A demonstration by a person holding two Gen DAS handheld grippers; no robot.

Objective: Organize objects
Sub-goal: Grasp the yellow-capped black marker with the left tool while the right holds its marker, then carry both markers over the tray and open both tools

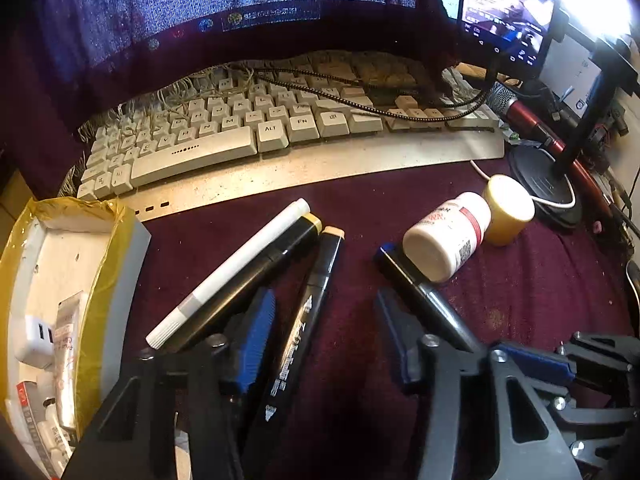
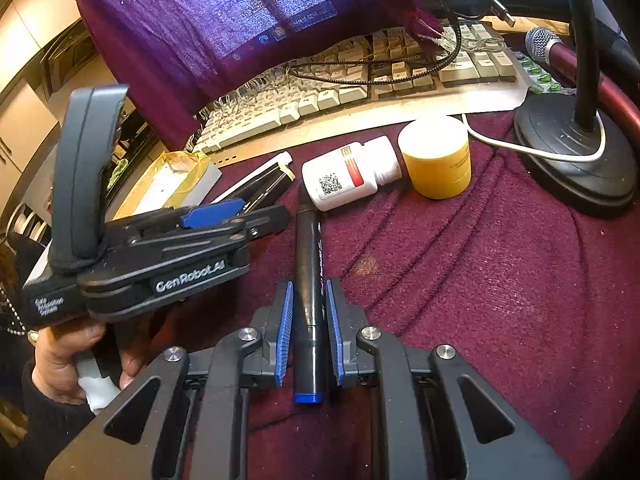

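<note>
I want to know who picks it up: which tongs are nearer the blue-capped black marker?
Right. The right tongs straddle the blue-capped black marker, pads on either side. The left tongs sit beside it, around another marker.

Black marker w/ blue end cap [image 2: 307, 280] lay flat on maroon cloth, far tip touching white plastic pill bottle w/ red label [image 2: 349, 174], which lay on its side. Yellow cylindrical container w/ white lid [image 2: 437, 156] stood upright just beside bottle's cap. White marker [image 1: 228, 272], black marker w/ yellow cap [image 1: 256, 280] lay side by side, touching; black marker w/ tan cap [image 1: 308, 312] near.
</note>
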